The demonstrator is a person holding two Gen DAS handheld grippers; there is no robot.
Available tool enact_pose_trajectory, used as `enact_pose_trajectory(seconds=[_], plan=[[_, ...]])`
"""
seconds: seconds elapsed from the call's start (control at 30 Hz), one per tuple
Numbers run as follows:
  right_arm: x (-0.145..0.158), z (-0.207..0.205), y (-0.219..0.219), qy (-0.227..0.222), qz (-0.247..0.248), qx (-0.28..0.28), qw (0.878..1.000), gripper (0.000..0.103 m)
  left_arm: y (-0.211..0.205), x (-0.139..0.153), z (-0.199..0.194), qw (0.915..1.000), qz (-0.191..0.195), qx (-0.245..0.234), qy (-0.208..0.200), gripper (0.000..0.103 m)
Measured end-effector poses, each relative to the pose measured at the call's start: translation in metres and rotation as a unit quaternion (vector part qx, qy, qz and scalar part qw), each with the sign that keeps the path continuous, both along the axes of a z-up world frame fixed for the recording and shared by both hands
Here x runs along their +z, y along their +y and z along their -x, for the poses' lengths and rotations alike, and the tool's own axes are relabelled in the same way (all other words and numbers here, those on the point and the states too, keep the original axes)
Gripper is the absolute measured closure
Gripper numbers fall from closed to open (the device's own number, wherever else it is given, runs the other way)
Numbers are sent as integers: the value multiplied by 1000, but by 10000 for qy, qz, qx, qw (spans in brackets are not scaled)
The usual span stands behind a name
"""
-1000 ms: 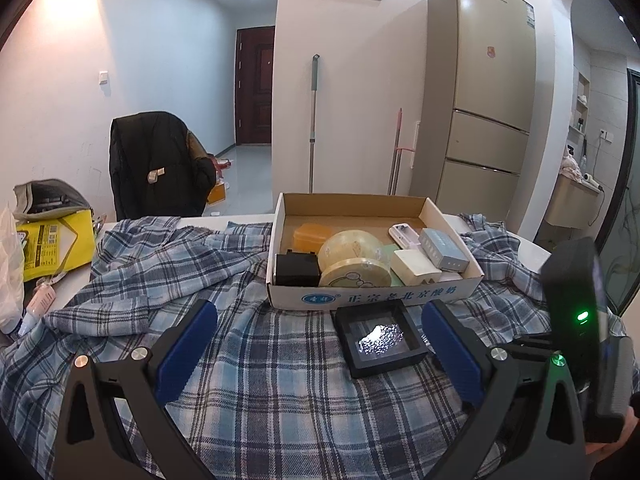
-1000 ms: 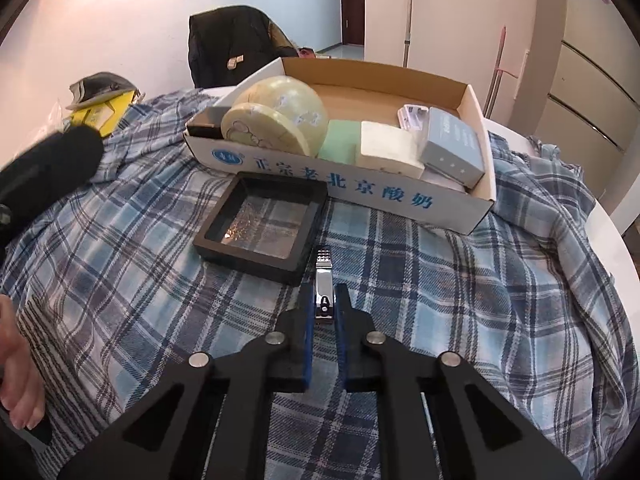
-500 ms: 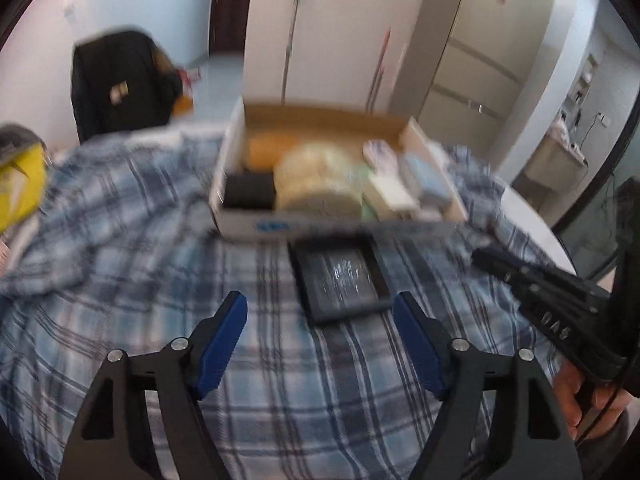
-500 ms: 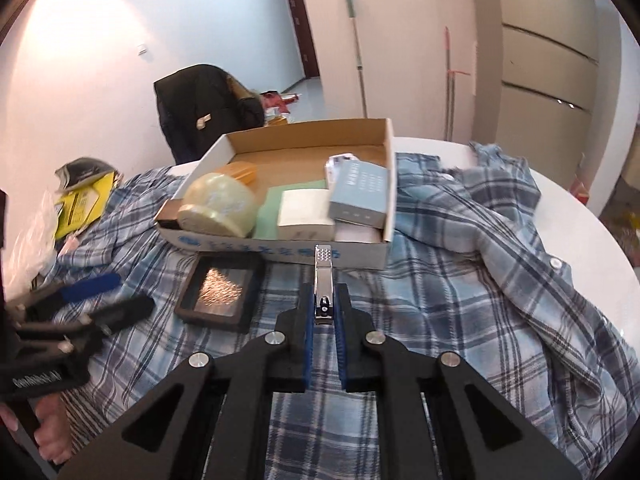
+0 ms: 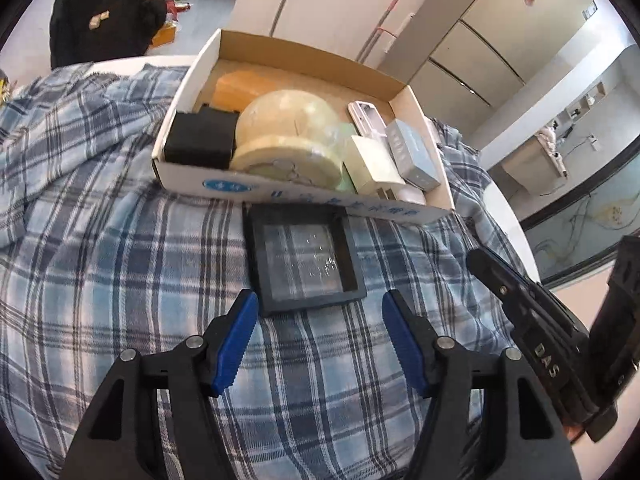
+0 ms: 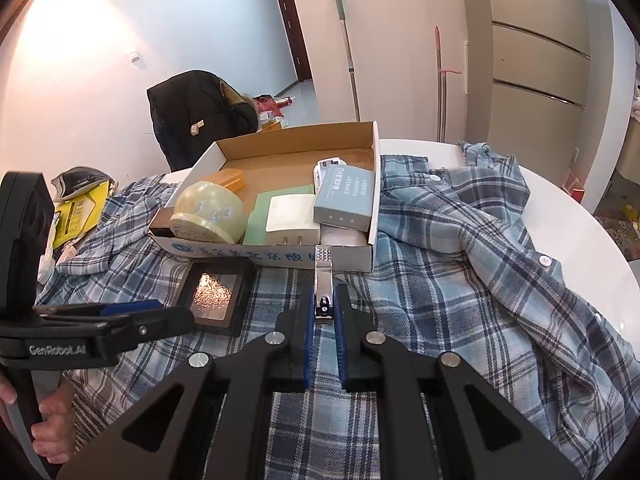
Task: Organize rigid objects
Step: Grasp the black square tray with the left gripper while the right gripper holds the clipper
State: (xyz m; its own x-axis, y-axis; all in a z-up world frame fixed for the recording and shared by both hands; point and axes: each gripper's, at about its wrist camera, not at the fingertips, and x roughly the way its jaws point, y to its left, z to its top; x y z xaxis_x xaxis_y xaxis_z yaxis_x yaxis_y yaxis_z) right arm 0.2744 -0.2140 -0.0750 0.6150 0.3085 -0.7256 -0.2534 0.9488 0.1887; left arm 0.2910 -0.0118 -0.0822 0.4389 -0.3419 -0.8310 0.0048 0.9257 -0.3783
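Observation:
A cardboard box [image 5: 224,190] [image 6: 376,160] sits on a plaid shirt and holds a pale round tape roll [image 5: 288,136] [image 6: 208,210], a black block [image 5: 198,142], an orange case [image 5: 236,86], a white plug [image 6: 292,218] and a grey-blue box [image 5: 412,152] [image 6: 346,196]. A flat black square case [image 5: 304,260] [image 6: 218,290] lies just in front of the box. My left gripper [image 5: 320,312] is open, its jaws either side of the case's near edge. My right gripper [image 6: 324,312] is shut on a metal nail clipper [image 6: 323,280], held above the cloth near the box's front wall.
The blue plaid shirt [image 6: 460,248] covers a round white table [image 6: 580,216]. A chair with a black jacket [image 6: 200,116] stands behind. A yellow bag [image 6: 80,210] lies at the far left. A fridge and mop stand by the back wall.
My left gripper has moved down and forward to the black case, narrowing somewhat. My right gripper has lifted the nail clipper off the cloth and swung to the right of the box front.

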Motion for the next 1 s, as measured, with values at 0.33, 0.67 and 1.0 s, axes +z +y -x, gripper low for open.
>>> enact_pose_trajectory(seconds=[0.33, 0.67, 1.0], plan=[[3, 1, 0, -43, -5, 28, 10000, 94, -3, -3, -17, 9999, -34, 29, 92, 36], [0, -4, -6, 39, -35, -36, 10000, 94, -32, -11, -32, 9973, -697, -206, 43, 36], [-2, -8, -14, 103, -100, -152, 9998, 94, -44, -22, -43, 9948, -968, -157, 255, 29]])
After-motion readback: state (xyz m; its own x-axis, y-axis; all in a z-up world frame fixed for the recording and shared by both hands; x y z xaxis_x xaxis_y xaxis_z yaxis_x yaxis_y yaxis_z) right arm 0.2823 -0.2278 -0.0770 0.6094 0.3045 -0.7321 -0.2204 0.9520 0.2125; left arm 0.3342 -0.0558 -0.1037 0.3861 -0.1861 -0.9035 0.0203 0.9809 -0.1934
